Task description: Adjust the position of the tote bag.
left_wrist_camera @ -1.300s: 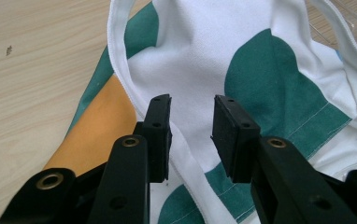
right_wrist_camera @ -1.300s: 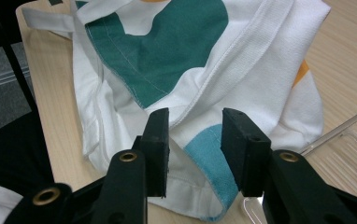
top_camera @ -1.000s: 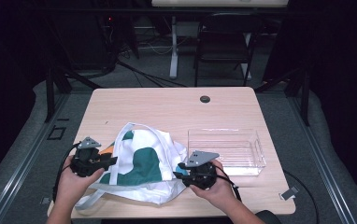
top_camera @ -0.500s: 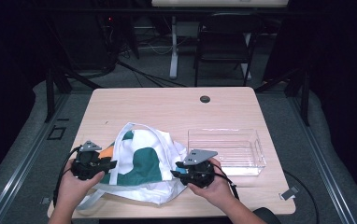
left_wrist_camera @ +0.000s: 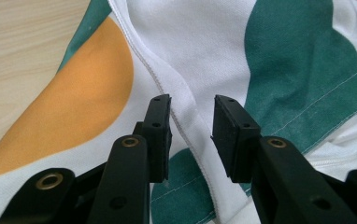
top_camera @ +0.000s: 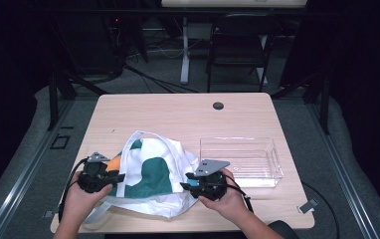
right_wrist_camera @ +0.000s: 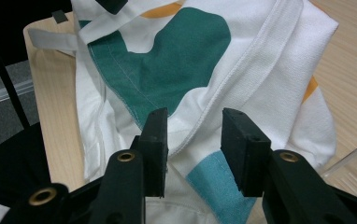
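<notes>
High view showed a white cloth bag (top_camera: 150, 174) with green and orange patches lying crumpled on the near part of a wooden table (top_camera: 178, 117). A clear plastic tray (top_camera: 240, 159) stood just to the right of the bag, close to its edge. A small black disc (top_camera: 218, 105) sat well beyond the bag, toward the far edge of the table.

The left gripper (top_camera: 109, 178) was at the bag's left side, over the orange patch, held in the person's left hand (top_camera: 81, 196). In the left gripper view its jaws stood apart, and one of the bag's white straps (left_wrist_camera: 179, 100) ran between them; the pads were not pressing on it.

The right gripper (top_camera: 188, 185) was at the bag's right edge, between bag and tray, held in the right hand (top_camera: 228, 199). Its jaws had just been opening. In the right gripper view a stitched white band of the bag (right_wrist_camera: 242, 70) ran down between the pads, with a light blue patch (right_wrist_camera: 216, 186) below; the pads stood clear of the cloth.
</notes>
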Tool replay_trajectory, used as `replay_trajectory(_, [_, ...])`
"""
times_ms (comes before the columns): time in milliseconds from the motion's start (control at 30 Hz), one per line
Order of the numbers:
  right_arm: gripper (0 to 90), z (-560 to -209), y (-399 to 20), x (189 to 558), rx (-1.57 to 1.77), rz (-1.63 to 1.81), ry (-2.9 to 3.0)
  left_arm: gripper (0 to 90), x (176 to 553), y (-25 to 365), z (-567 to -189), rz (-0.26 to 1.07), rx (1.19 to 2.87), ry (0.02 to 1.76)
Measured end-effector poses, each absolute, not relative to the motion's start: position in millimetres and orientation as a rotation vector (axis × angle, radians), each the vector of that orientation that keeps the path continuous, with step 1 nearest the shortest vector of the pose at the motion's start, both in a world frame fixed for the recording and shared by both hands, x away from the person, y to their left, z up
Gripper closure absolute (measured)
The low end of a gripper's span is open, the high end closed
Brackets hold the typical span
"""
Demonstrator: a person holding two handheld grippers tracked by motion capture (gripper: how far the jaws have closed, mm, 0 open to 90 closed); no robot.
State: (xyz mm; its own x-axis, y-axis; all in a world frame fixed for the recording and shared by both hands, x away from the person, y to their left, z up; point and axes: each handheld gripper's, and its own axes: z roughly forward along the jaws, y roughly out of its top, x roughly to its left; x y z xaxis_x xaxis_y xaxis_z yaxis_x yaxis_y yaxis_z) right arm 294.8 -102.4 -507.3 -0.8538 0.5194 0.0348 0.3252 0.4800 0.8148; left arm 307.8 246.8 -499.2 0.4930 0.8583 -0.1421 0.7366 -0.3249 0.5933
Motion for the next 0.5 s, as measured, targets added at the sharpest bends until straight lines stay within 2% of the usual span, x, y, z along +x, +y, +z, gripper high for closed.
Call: replay_trajectory(500, [61.5,-508.5,-101.3,294.3,0.722,1.302,2.514,67.0,310.7,249.0,-507.6,0.217,2.150,1.327])
